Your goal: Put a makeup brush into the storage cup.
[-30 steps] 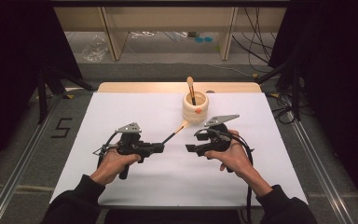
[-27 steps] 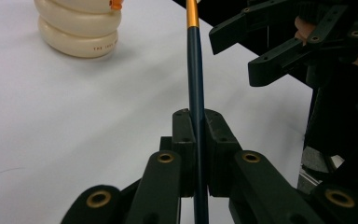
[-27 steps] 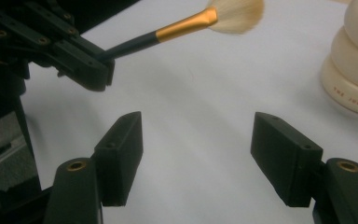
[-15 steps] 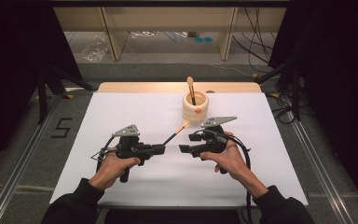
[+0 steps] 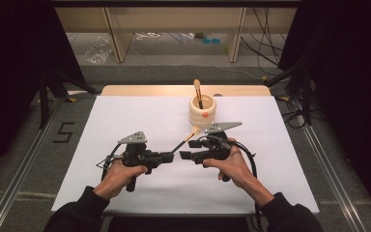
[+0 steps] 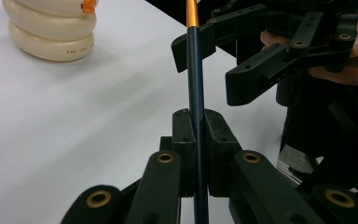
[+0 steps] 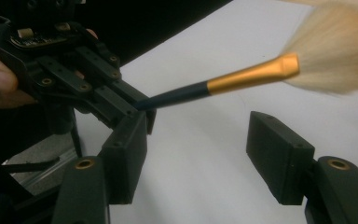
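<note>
Two hand-held grippers are seen over the table (image 5: 125, 116): the left hand-held gripper (image 5: 168, 156) is clamped on the dark handle of a makeup brush (image 6: 195, 70), while the right hand-held gripper (image 7: 200, 140) is spread wide just beneath the gold ferrule. A handover is judged to be in progress. Next, the right jaws would need closing on the handle before release. Beyond the bristles, a cream ribbed holder (image 5: 202, 110) with another brush (image 5: 197, 92) is seen.

Looks like a lab recording booth: black curtains (image 5: 9, 72) on both sides, white-covered table (image 5: 125, 121), aluminium floor rails (image 5: 19, 164), loose cables (image 5: 265, 43), a taped floor number (image 5: 64, 132).
</note>
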`<state>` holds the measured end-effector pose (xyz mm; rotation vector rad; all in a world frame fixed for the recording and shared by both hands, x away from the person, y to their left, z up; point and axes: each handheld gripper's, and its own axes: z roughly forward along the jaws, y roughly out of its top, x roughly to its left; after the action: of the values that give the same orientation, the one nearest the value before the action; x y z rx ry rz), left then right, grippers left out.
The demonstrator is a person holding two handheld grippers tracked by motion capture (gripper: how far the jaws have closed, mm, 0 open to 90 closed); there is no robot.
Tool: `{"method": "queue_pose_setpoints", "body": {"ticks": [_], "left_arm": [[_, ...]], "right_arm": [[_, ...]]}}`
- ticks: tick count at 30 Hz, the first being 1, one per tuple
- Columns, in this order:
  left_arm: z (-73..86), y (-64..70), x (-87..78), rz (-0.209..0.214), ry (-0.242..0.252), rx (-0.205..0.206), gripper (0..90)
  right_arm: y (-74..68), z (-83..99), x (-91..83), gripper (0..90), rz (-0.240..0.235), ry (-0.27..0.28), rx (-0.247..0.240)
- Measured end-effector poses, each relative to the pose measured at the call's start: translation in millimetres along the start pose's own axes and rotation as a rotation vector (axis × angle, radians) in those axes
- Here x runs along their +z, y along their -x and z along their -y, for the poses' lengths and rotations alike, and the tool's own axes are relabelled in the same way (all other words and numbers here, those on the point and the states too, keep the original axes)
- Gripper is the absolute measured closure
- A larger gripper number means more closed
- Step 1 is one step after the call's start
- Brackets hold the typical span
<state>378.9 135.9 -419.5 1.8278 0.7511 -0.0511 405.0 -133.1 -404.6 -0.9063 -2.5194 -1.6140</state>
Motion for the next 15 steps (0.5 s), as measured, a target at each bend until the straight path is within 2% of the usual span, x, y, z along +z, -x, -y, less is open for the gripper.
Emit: {"method": "queue_pose_setpoints", "body": {"ticks": [3, 10, 11, 15], "left_arm": [[0.5, 0.7, 0.8, 0.003, -0.001, 0.002, 84.2], [2.7, 2.9, 4.9, 0.013, -0.013, -0.002, 84.2], [2.5, 3.4, 5.2, 0.014, -0.013, -0.002, 84.2], [2.8, 3.8, 6.1, 0.018, -0.007, 0.002, 84.2]], "right_arm": [[-0.1, 0.1, 1.1, 40.8, -0.026, 0.006, 0.012], [-0.3, 0.5, 3.5, 43.0, -0.036, 0.002, 0.013], [-0.6, 0.4, 3.9, 43.1, -0.051, -0.002, 0.023], [0.6, 0.4, 4.0, 46.5, -0.060, 0.004, 0.029]]}}
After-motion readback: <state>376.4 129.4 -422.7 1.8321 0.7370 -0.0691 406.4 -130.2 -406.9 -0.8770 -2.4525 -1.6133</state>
